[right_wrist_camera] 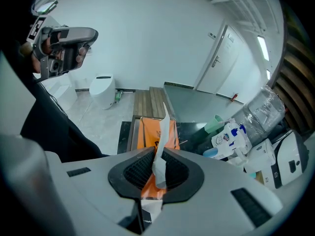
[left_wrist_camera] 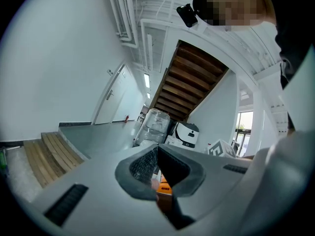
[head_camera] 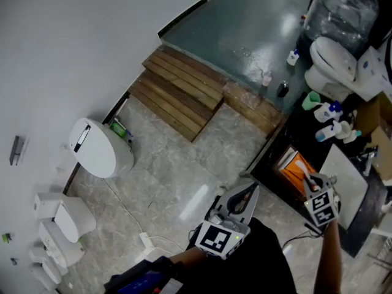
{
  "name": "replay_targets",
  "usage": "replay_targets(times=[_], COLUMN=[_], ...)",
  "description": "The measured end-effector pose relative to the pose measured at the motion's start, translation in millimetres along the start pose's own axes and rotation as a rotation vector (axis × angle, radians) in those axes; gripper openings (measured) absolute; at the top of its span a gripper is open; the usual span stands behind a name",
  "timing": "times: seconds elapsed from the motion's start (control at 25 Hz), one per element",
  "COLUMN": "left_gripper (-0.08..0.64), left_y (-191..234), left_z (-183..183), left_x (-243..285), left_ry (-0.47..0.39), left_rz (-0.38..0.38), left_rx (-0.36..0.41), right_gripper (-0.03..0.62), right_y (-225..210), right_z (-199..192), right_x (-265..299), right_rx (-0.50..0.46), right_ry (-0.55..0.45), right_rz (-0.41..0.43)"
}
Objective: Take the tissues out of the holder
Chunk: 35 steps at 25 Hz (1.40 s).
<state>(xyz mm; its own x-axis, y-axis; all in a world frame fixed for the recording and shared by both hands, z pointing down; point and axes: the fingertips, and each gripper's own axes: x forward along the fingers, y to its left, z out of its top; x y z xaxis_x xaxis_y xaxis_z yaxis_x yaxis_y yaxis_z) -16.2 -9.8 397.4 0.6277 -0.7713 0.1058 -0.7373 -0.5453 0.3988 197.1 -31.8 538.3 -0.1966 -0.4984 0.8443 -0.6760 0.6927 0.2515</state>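
Observation:
An orange tissue holder (head_camera: 293, 167) lies on a dark counter (head_camera: 272, 155) at the right of the head view. My right gripper (head_camera: 308, 180) points steeply down over it. In the right gripper view the jaws are shut on a white tissue (right_wrist_camera: 161, 144), a narrow strip that rises from the orange holder (right_wrist_camera: 147, 132) and runs between the pads of the right gripper (right_wrist_camera: 158, 160). My left gripper (head_camera: 248, 193) hovers to the left of the counter, held about level. In its own view the left gripper (left_wrist_camera: 157, 155) is shut with nothing between the pads, and a bit of the orange holder (left_wrist_camera: 165, 187) shows beyond them.
Spray bottles and a green cup (head_camera: 327, 112) stand at the counter's far end, beside a wrapped water jug (head_camera: 340, 8). A white sheet (head_camera: 346, 176) lies right of the holder. Wooden steps (head_camera: 180, 94) and a white lidded bin (head_camera: 95, 147) are on the floor to the left.

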Motion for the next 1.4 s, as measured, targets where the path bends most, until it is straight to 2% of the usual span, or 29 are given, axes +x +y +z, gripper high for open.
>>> replay_targets(times=[1.4], left_gripper=[-0.003], left_y=[-8], left_z=[-2], left_x=[8], left_ry=[0.018], left_rz=[-0.056], left_rx=[0.004], right_gripper=[0.040], right_y=[-8], right_z=[11], right_x=[-33], right_rx=[0.011], right_ry=[-0.066], right_rz=[-0.109])
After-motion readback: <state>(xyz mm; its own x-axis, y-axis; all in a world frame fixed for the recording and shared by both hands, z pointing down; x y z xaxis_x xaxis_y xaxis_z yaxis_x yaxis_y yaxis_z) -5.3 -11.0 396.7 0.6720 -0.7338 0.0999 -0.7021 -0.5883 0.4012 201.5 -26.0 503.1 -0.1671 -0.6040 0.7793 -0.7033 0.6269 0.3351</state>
